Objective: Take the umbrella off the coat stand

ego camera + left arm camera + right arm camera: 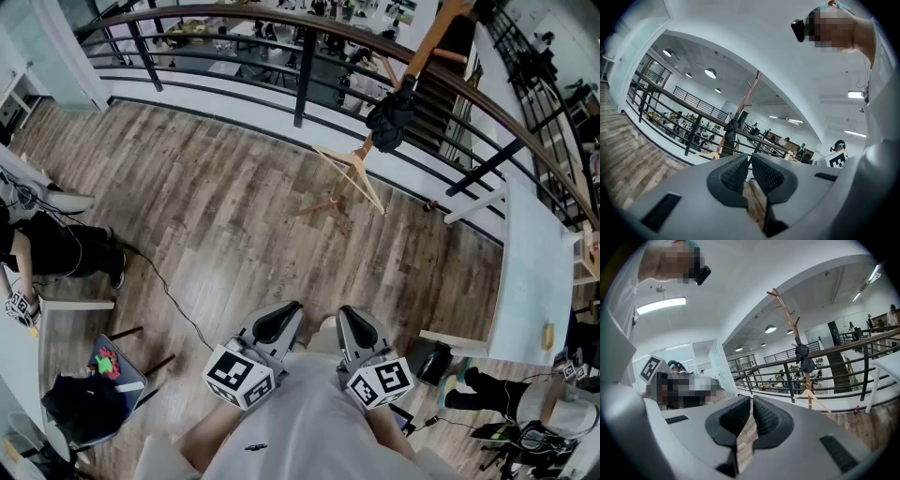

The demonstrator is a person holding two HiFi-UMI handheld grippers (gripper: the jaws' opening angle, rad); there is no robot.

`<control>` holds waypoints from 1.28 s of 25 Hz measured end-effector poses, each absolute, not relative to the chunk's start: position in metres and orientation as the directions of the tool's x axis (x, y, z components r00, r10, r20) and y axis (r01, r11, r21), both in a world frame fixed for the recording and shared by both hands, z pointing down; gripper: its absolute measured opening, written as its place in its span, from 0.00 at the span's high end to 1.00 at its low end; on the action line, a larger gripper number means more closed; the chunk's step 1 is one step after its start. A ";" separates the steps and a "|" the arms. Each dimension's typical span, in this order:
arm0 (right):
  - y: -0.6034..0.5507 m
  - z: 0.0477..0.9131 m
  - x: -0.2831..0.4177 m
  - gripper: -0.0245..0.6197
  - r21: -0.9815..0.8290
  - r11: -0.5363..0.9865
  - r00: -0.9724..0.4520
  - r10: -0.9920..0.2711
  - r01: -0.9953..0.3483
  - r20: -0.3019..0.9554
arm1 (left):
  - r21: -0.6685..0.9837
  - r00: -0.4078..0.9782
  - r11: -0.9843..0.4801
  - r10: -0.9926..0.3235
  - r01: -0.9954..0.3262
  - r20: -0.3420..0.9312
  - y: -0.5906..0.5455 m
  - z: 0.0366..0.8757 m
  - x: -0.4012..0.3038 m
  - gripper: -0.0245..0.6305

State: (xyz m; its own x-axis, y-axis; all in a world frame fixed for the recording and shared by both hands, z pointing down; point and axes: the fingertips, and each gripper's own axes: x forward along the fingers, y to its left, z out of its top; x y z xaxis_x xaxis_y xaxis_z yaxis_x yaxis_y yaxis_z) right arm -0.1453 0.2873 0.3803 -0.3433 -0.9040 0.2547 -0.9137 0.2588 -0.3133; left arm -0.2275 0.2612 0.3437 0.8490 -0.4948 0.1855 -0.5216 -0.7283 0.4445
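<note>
The wooden coat stand rises from a splayed base on the plank floor beside the black railing, far ahead of me. A folded black umbrella hangs partway up its pole. Both grippers are held close to my body, well short of the stand. My left gripper and right gripper are both shut with nothing between the pads. In the left gripper view the umbrella hangs on the stand beyond the shut left gripper. The right gripper view shows the stand and umbrella right of the shut right gripper.
A black railing curves behind the stand, with a lower floor and stairs beyond. A white table stands at the right. A chair with a black bag is at the lower left, and a cable trails on the floor. People sit at both sides.
</note>
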 end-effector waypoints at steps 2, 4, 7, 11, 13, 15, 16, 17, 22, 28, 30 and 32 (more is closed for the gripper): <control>0.301 0.378 -0.151 0.89 -0.313 0.270 -0.355 -0.899 -0.911 0.256 | 0.437 0.849 -0.732 -0.492 -0.524 0.193 0.275 0.341 -0.228 0.90; 0.317 0.376 -0.151 0.90 -0.313 0.270 -0.354 -0.900 -0.911 0.253 | 0.432 0.849 -0.734 -0.490 -0.524 0.197 0.292 0.338 -0.224 0.90; 0.341 0.371 -0.130 0.90 -0.318 0.225 -0.310 -0.919 -0.921 0.245 | 0.421 0.848 -0.738 -0.489 -0.528 0.205 0.318 0.334 -0.205 0.90; 0.374 0.366 -0.092 0.90 -0.306 0.174 -0.246 -0.944 -0.936 0.218 | 0.388 0.851 -0.757 -0.477 -0.526 0.222 0.348 0.332 -0.171 0.90; 0.391 0.370 -0.071 0.90 -0.312 0.156 -0.232 -0.947 -0.937 0.223 | 0.374 0.853 -0.767 -0.466 -0.522 0.235 0.363 0.333 -0.153 0.90; 0.405 0.377 -0.055 0.90 -0.334 0.145 -0.229 -0.946 -0.931 0.230 | 0.370 0.856 -0.772 -0.457 -0.517 0.243 0.378 0.337 -0.137 0.90; 0.411 0.378 -0.049 0.90 -0.354 0.143 -0.233 -0.946 -0.924 0.224 | 0.371 0.856 -0.772 -0.454 -0.516 0.247 0.385 0.339 -0.132 0.90; 0.416 0.379 -0.044 0.90 -0.376 0.148 -0.239 -0.948 -0.915 0.209 | 0.374 0.856 -0.770 -0.452 -0.517 0.252 0.393 0.343 -0.127 0.90; 0.435 0.384 -0.012 0.90 -0.385 0.140 -0.227 -0.955 -0.912 0.191 | 0.375 0.849 -0.763 -0.454 -0.527 0.269 0.419 0.353 -0.098 0.90; 0.426 0.393 0.008 0.90 -0.406 0.143 -0.244 -0.947 -0.903 0.209 | 0.380 0.845 -0.756 -0.458 -0.533 0.275 0.403 0.354 -0.079 0.90; 0.413 0.398 0.013 0.90 -0.404 0.147 -0.250 -0.944 -0.903 0.216 | 0.382 0.844 -0.754 -0.461 -0.535 0.273 0.392 0.355 -0.073 0.90; 0.398 0.401 0.019 0.90 -0.407 0.144 -0.247 -0.945 -0.902 0.215 | 0.379 0.842 -0.752 -0.466 -0.539 0.273 0.379 0.357 -0.070 0.90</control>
State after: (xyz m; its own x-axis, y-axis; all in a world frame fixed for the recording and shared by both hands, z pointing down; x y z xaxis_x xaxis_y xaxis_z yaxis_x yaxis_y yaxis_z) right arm 0.0186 0.3985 0.4015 -0.2472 -0.9449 0.2145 -0.9022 0.1437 -0.4066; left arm -0.0697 0.3787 0.3574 0.8419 -0.4656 0.2729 -0.5389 -0.7524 0.3788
